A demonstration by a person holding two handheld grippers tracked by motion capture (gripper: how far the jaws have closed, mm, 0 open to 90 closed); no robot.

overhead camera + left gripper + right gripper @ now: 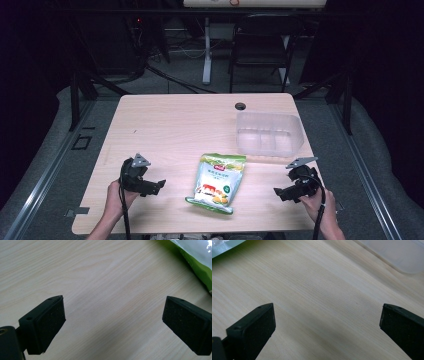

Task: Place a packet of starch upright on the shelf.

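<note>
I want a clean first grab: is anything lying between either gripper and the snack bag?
Nothing visible does. Bare table separates the left gripper and the right gripper from the snack bag, jaws open and empty. The clear container sits behind.

The tabletop [165, 125] is pale wood with a fine straight grain and a small dark round hole near its far edge. The snack bag [216, 182] is lime green at its top and edges, with a white middle, a small red label and orange-yellow food printed low down. The container [268, 133] is clear, frosted plastic. Both the left gripper [159, 185] and the right gripper [278, 192] are black, each topped by a grey plate; their fingers [51, 323] bear matte black, faintly speckled pads.
</note>
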